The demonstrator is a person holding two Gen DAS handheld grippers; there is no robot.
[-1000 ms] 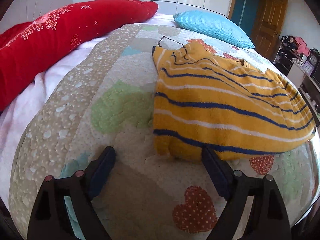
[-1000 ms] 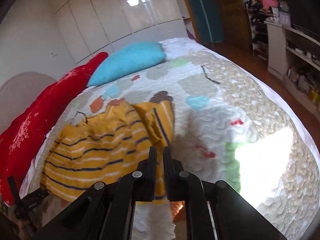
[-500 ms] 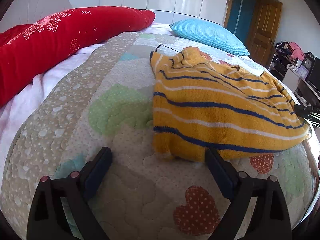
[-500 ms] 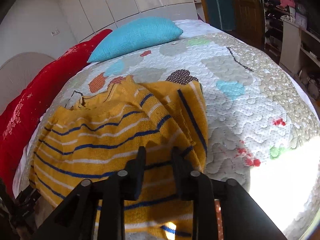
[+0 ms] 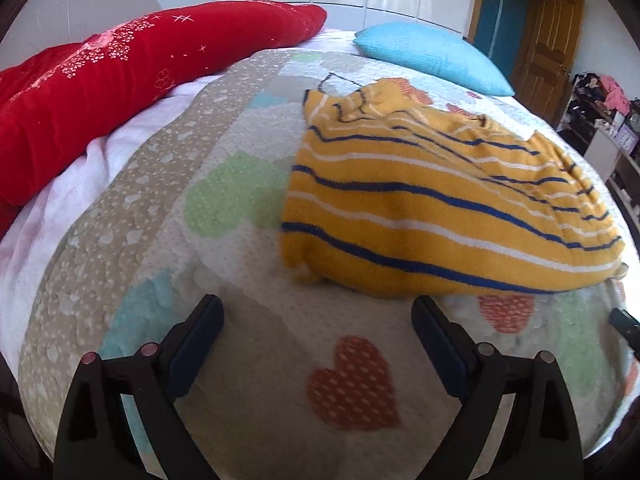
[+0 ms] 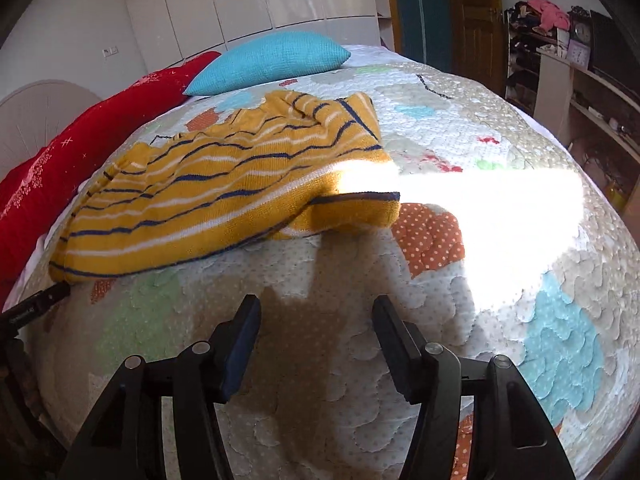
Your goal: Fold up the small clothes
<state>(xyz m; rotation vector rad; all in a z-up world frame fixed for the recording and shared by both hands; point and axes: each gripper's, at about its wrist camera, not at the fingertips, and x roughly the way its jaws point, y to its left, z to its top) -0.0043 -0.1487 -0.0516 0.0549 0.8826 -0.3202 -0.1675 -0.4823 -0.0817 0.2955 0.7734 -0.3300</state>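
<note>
Sweater: a yellow knitted sweater (image 5: 432, 216) with blue and white stripes lies on the quilted bedspread (image 5: 168, 184), folded over itself, some way in from the near edge of the bed.
Sweater in right view: the same sweater (image 6: 208, 196) is spread toward the left side; its near right corner lies partly in a bright patch of sun (image 6: 480, 208).
Left gripper: the left gripper (image 5: 318, 316) hangs above the bedspread near the front edge, jaws wide apart and nothing between them.
Sweater relative to left gripper: the hem is just beyond the fingertips and a little to the right; the right fingertip is near the hem but I cannot tell if it touches.
Right gripper: the right gripper (image 6: 316, 316) has just been opening its jaws; they now stand apart with only the bedspread between them.
Sweater relative to right gripper: it lies ahead and to the left, clearly apart from both fingers.
Other gripper seen: the tip of the left one shows at the left edge of the right view, just below the sweater's corner.
Pillows: a red pillow (image 5: 120, 80) and a turquoise pillow (image 5: 432, 58) lie at the far edge of the bed, beyond the sweater.
</note>
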